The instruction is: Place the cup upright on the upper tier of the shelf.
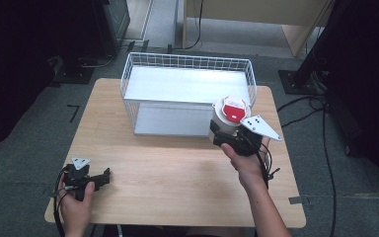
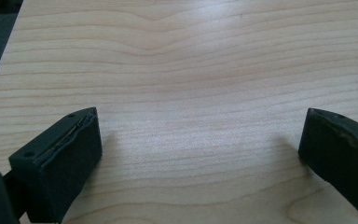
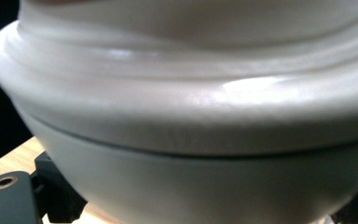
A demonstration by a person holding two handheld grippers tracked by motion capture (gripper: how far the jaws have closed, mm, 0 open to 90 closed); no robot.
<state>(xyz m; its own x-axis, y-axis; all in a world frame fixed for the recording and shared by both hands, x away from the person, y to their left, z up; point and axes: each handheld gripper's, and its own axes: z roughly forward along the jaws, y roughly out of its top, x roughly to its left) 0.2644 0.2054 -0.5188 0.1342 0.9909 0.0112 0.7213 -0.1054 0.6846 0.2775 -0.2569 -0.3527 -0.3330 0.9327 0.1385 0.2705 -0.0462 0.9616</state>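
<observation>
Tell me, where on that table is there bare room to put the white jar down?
The widest bare patch of the table lies between the wire basket and the near edge, flanked by the left gripper and the right gripper holding the white jar. The basket's upper shelf is bare too. The back edge is crowded by the basket.

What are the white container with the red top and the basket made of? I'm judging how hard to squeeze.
The container in the right claw looks like smooth glossy plastic: soft highlights and a moulded seam. The basket looks like white-coated wire mesh, with a thin open grid.
</observation>
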